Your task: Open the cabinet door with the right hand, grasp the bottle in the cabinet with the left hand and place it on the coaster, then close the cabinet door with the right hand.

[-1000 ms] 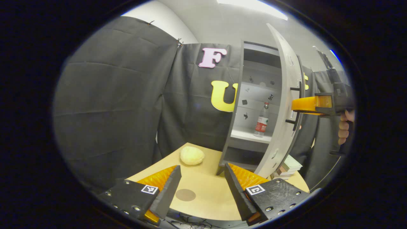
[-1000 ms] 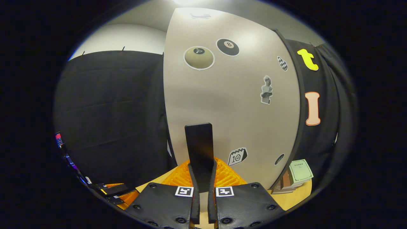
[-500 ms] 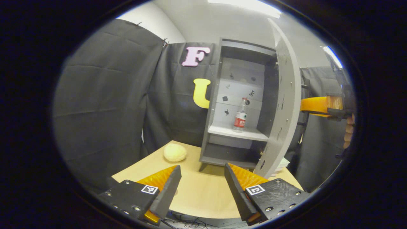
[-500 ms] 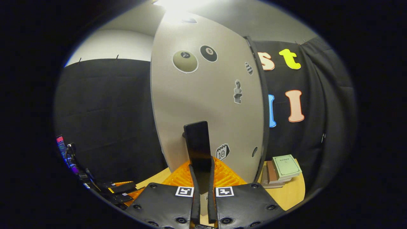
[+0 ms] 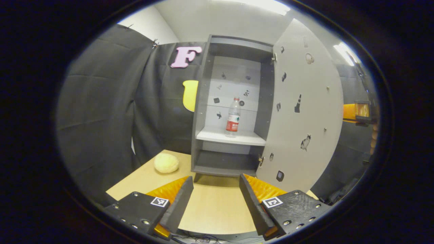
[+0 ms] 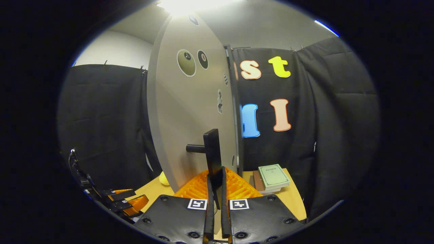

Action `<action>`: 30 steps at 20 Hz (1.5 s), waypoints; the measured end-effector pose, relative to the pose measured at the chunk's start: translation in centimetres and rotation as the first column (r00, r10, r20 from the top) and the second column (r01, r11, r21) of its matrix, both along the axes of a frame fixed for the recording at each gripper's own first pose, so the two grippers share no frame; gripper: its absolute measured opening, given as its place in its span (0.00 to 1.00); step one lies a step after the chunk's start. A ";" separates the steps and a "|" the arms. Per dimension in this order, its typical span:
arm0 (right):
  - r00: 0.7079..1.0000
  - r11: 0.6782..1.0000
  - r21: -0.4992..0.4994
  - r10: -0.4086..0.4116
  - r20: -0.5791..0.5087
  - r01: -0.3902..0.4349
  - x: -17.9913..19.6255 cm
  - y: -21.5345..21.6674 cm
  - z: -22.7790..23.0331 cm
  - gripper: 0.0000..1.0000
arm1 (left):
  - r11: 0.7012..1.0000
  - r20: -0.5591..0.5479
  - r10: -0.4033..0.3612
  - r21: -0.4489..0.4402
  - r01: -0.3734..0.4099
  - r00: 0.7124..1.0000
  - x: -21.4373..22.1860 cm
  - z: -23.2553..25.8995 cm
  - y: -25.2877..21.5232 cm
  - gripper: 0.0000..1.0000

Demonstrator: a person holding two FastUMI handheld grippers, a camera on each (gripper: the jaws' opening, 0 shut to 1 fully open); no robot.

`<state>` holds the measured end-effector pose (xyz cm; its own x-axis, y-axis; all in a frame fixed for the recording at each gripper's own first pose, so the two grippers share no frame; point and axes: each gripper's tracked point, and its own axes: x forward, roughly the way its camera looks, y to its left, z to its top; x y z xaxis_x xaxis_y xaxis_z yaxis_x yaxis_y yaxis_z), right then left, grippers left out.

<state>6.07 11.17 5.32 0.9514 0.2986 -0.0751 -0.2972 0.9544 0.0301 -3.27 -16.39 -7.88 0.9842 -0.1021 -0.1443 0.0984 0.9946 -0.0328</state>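
Right gripper (image 6: 215, 189) clenched on door handle (image 6: 213, 152); left gripper (image 5: 215, 189) released. Bottle (image 5: 232, 117) at 12; bun (image 5: 166, 163) at 10; books (image 6: 273, 176) at 3.

Left claw (image 5: 216, 198) with 2 wedge fingers, black screwed plates, square black-and-white markers, ribbed inner faces

The grey cabinet door (image 5: 305, 112) stood swung wide open, small stickers on both faces. Inside, a clear plastic water bottle (image 5: 233, 117) with a red label stood upright on the white middle shelf (image 5: 230, 137).
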 end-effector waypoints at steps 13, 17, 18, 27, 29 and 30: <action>0.965 0.952 0.187 -0.216 -0.147 0.241 -3.4 -2.9 -2.9 0.09 | 0.966 -0.036 -0.257 -0.022 0.257 0.966 6.5 0.9 -1.9 0.82; 0.930 0.910 0.195 -0.352 -0.104 0.366 -5.6 -4.8 -2.1 0.02 | 0.951 -0.015 -0.310 -0.008 0.310 0.951 9.5 2.2 -0.1 0.82; 0.920 0.904 0.175 -0.381 -0.086 0.391 -6.2 -5.2 -1.9 0.03 | 0.948 -0.011 -0.319 -0.006 0.319 0.948 10.4 2.3 0.2 0.82; 0.813 0.813 0.001 -0.582 0.009 0.582 -7.9 -10.3 0.6 0.17 | 0.930 0.088 -0.366 -0.002 0.367 0.927 14.1 6.8 2.3 0.84; 0.764 0.764 0.010 -0.645 -0.005 0.645 -6.8 -12.5 0.5 0.36 | 0.930 0.097 -0.364 -0.003 0.366 0.926 15.0 7.7 2.5 0.83; 0.768 0.768 0.031 -0.640 -0.021 0.640 -5.7 -12.6 0.4 0.51 | 0.933 0.100 -0.357 0.000 0.359 0.929 15.6 8.0 2.7 0.82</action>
